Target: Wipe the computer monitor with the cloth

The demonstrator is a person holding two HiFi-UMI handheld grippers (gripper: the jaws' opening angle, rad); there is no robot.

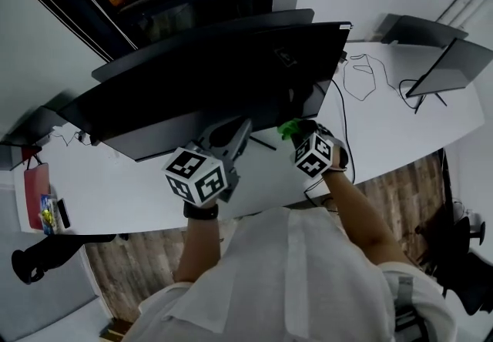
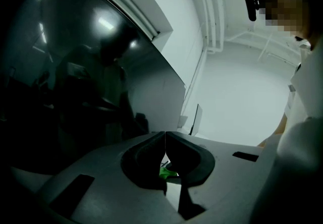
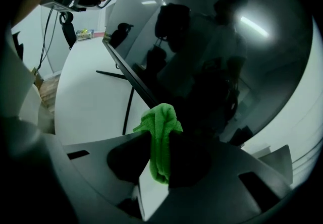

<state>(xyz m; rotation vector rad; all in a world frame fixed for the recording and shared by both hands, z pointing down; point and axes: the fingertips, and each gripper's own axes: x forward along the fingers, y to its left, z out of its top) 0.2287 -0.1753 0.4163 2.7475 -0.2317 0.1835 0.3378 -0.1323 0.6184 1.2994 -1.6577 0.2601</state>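
Monitor (image 1: 223, 71) stands on the white desk (image 1: 385, 125), its dark screen showing only dim reflections in both gripper views. From the head view its stand is mostly hidden behind the left gripper (image 2: 165, 140), and the cloth (image 3: 160, 142) shows only as a green scrap beside the marker cube. Whether the cloth touches the glass cannot be told; it sits at the screen's lower edge. Both forearms reach forward over the desk's near edge, the 2 grippers just below the monitor. The left gripper's jaws meet at the tips with nothing between. The right gripper (image 3: 160, 134) clamps the bunched cloth.
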